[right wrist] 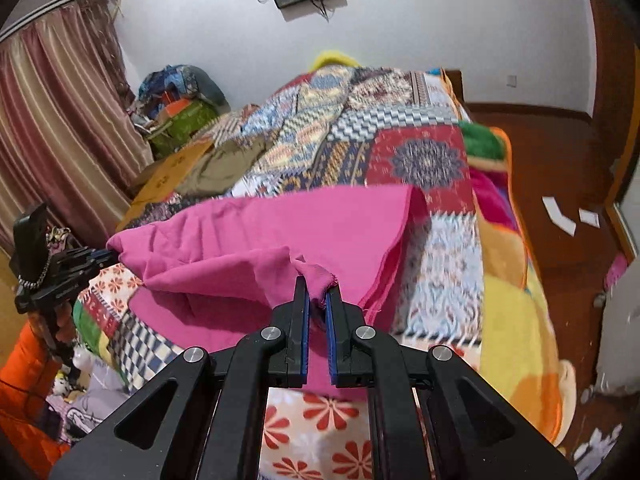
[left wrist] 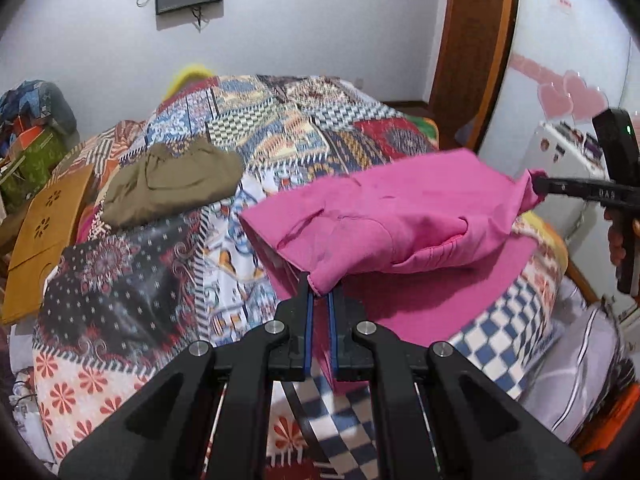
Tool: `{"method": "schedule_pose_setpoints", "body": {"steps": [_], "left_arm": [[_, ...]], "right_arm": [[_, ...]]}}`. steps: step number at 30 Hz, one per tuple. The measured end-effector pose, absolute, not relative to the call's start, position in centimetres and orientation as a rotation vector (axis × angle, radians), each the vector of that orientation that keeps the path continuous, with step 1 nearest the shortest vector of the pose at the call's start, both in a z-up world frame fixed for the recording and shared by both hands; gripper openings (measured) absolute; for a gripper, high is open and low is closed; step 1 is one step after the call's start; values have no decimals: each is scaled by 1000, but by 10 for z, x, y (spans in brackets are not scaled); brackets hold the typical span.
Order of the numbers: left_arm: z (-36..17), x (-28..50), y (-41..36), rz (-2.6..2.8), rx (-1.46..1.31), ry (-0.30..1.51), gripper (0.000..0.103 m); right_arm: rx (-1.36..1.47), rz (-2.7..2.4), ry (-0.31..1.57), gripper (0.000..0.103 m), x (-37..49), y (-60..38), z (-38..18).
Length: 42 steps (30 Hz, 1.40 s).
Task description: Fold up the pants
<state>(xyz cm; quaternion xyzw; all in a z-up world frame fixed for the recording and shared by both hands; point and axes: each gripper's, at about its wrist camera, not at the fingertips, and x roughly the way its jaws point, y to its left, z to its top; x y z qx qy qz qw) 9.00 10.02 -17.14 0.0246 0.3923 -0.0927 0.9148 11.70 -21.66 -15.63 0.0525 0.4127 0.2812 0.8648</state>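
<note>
Pink pants [left wrist: 400,216] hang stretched between both grippers above a bed with a patchwork cover [left wrist: 280,128]. My left gripper [left wrist: 320,288] is shut on one corner of the pink cloth. The other corner is pinched by my right gripper [left wrist: 538,186], seen at the right edge of the left wrist view. In the right wrist view the right gripper [right wrist: 318,290] is shut on a bunched pink corner, and the pants [right wrist: 280,232] drape forward over a lower pink layer lying on the bed. The left gripper [right wrist: 110,256] holds the far left corner there.
An olive-brown garment [left wrist: 172,184] lies on the bed beyond the pants, beside a tan wooden board [left wrist: 44,232]. Bags and clutter [left wrist: 32,136] pile at the left. A yellow-orange blanket [right wrist: 516,320] hangs over the bed's right side above a wooden floor [right wrist: 560,184].
</note>
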Motion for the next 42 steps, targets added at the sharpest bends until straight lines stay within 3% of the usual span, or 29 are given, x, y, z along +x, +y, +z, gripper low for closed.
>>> {"method": "schedule_pose_setpoints", "body": {"steps": [16,19,25,27,29,31,33,34,42], "left_arm": [[-210,63,114,-147,-5,878,6],[-207,61,119,-127,-10,879,6],[-175,64,126,-84,-16,831,6],[-160,71,126,-86,-34,816,11],[-148,78,118,-90,-25,800,15],[-142,85,109,-106,-15,789,24],[-140,96,96,-133,-13,792,37],[-140,98,91,-143,-13,796,39],[-183,110,53,-206,-11,926,40]], "right_arm": [[29,533,977,11,99,-214,-200],[2,501,1000,18,98,-217,-198],[-2,462,970,20,92,-232,-172],[15,464,937,27,92,-234,-155],[42,476,893,42,91,-234,-142],[63,494,842,46,91,-229,-128],[53,519,816,46,95,-215,-122],[53,535,811,46,96,-207,-122],[-57,655,985,46,111,-140,-182]]}}
